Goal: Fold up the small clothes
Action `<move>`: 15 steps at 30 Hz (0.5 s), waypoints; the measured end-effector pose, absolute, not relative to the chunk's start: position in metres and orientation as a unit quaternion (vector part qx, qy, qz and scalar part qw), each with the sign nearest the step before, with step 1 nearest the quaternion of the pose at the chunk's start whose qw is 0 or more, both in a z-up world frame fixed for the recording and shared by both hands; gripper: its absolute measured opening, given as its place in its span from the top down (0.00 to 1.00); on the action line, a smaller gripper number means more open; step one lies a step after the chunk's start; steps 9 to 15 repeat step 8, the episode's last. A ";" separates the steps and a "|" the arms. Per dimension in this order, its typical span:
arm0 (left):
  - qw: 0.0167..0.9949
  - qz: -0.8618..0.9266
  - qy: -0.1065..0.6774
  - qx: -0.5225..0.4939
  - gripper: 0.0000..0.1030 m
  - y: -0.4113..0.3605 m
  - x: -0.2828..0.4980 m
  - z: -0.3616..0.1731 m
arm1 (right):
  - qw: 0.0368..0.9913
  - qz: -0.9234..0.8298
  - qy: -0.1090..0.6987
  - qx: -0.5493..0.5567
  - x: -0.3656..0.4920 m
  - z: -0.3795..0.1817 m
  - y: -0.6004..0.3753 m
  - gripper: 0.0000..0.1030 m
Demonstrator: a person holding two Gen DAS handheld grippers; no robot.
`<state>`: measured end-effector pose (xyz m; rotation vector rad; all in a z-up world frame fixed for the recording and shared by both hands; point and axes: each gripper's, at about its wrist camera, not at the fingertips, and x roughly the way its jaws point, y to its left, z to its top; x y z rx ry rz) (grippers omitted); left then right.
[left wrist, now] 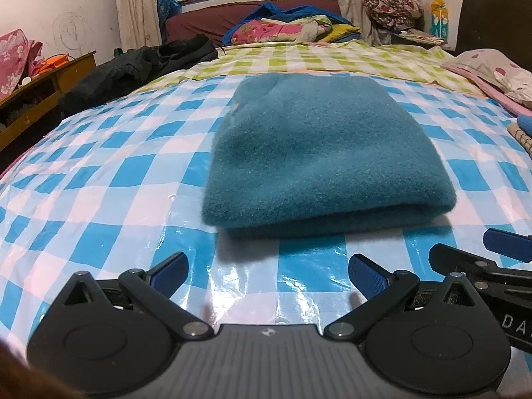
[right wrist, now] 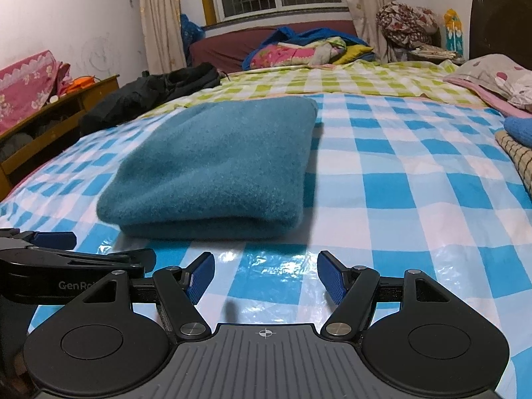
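Note:
A teal fleece garment [left wrist: 316, 153] lies folded into a thick rectangle on the blue-and-white checked plastic sheet [left wrist: 99, 179] over the bed. My left gripper [left wrist: 267, 271] hovers just short of its near folded edge, open, with nothing between the blue pads. In the right wrist view the same garment [right wrist: 212, 169] sits ahead and to the left of my right gripper [right wrist: 264, 274], which is also open and empty above the sheet [right wrist: 399, 199]. Each gripper shows at the edge of the other's view: the right one [left wrist: 498, 256], the left one [right wrist: 66, 252].
A black jacket [left wrist: 133, 66] lies at the bed's far left edge. Folded clothes [right wrist: 518, 146] sit at the right edge, with a pillow [right wrist: 498, 73] behind. Piled bedding [left wrist: 282, 26] is on the maroon sofa under the window. A wooden cabinet [left wrist: 36, 99] stands left of the bed.

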<state>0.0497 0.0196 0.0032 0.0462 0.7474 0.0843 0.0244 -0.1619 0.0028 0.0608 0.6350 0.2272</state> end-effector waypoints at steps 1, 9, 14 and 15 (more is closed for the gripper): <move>0.929 0.041 0.366 0.022 0.00 0.020 0.050 0.003 | 0.943 0.111 0.311 0.030 0.024 0.003 -0.162 0.33; 0.930 0.033 0.366 0.029 0.00 0.012 0.051 0.004 | 0.944 0.106 0.308 0.040 0.021 0.004 -0.170 0.33; 0.930 0.033 0.366 0.029 0.00 0.012 0.051 0.004 | 0.944 0.106 0.308 0.040 0.021 0.004 -0.170 0.33; 0.930 0.033 0.366 0.029 0.00 0.012 0.051 0.004 | 0.944 0.106 0.308 0.040 0.021 0.004 -0.170 0.33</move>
